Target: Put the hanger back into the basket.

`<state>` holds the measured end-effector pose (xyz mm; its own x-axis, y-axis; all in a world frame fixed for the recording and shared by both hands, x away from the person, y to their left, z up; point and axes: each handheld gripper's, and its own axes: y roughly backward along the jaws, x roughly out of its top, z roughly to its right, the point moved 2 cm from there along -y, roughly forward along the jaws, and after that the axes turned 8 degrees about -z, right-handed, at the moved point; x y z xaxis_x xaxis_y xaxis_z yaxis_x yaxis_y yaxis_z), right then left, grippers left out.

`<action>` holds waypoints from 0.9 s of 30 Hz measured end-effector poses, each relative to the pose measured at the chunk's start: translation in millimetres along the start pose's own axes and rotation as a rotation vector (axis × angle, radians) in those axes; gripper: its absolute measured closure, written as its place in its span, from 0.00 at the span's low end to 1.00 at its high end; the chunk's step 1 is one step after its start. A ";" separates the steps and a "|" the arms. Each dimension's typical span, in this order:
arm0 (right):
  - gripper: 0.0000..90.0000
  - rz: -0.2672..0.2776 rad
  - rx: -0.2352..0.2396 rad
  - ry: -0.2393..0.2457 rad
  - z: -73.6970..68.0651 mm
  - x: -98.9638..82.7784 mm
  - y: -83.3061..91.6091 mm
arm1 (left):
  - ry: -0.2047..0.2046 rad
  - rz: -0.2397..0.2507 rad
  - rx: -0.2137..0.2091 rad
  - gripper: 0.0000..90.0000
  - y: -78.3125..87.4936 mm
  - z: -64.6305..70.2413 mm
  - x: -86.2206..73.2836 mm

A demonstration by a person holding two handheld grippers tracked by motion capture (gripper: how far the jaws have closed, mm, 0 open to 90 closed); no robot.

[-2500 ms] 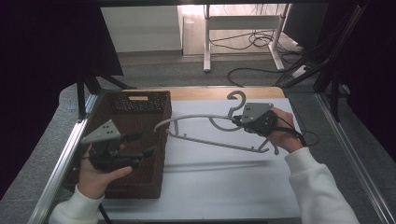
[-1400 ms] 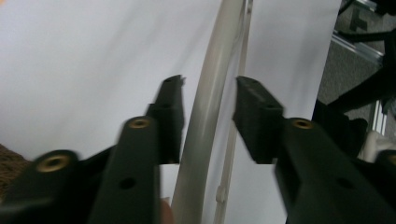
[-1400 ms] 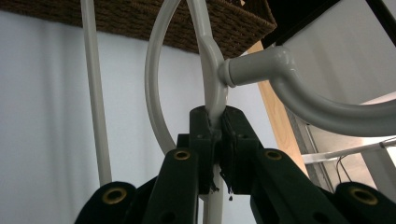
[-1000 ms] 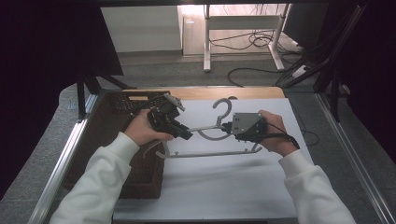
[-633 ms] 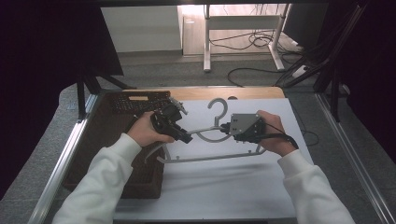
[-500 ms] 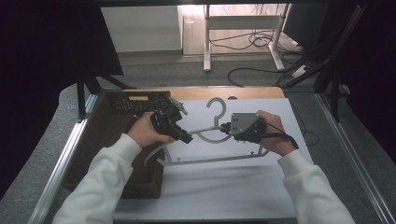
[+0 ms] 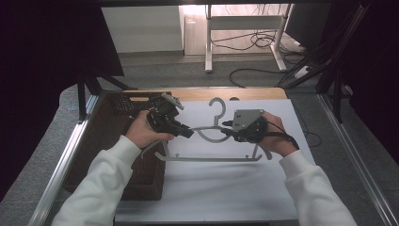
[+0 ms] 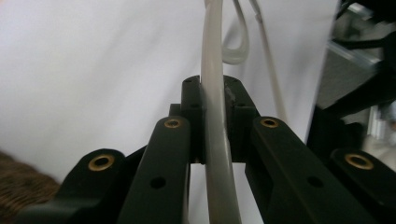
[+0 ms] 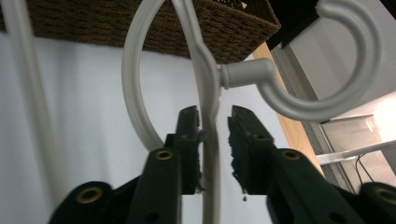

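A pale grey plastic clothes hanger (image 7: 211,141) is seen at the centre of the high view, held above the white-covered tabletop (image 7: 211,188), its hook (image 7: 217,106) pointing toward the top of the frame. The left tool (image 7: 181,132) is clenched on the hanger's left shoulder; in the left gripper view the pale bar (image 8: 215,130) is pressed between both black pads. The right tool (image 7: 229,135) is placed at the right shoulder, just beside the neck. In the right gripper view the bar (image 9: 208,116) is shown lying against the left pad while a gap is left at the right pad, the jaws having just been opening, so the grip there is released. A brown wicker basket (image 7: 141,183) is seen at the left of the high view, under the left forearm, and along the top of the right gripper view.
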<state>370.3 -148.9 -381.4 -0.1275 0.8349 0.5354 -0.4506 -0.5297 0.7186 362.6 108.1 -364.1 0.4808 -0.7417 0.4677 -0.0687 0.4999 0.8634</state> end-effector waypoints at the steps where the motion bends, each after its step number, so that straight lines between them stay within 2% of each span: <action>1: 0.76 0.002 -0.002 -0.003 0.2 -0.2 0.3 | 0.004 0.012 0.007 0.91 0.6 -0.6 -0.8; 4: 0.67 0.020 -0.020 -0.037 0.7 -0.7 2.2 | 0.022 0.050 0.003 0.91 7.1 -1.7 -2.9; 6: 0.62 0.037 -0.057 -0.063 1.0 -0.9 7.2 | 0.016 0.059 0.015 0.91 10.9 -1.1 -4.0; 8: 0.61 0.072 -0.069 -0.094 1.0 -0.4 14.2 | 0.015 0.059 0.025 0.91 15.2 -0.2 -5.8; 11: 0.61 0.139 -0.057 -0.155 -1.8 0.7 27.8 | 0.016 0.073 0.045 0.91 22.7 0.3 -10.1; 16: 0.58 0.194 -0.048 -0.194 -17.6 -3.6 44.9 | 0.045 0.117 0.099 0.91 37.8 -0.8 -22.6; 20: 0.55 0.179 -0.050 -0.235 -31.6 -15.1 49.0 | 0.078 0.166 0.155 0.91 51.7 -0.2 -35.7; 24: 0.52 0.132 -0.045 -0.307 -41.0 -32.7 41.4 | 0.100 0.203 0.194 0.91 66.4 -0.5 -52.6; 27: 0.51 0.084 -0.061 -0.395 -43.8 -46.5 36.1 | 0.122 0.229 0.216 0.91 75.1 -2.0 -64.8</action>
<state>321.2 -200.3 -399.8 0.1780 0.6609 0.7291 -0.5061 -0.5739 0.6438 328.0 194.6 -330.0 0.5315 -0.5560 0.6390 -0.3642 0.5311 0.7650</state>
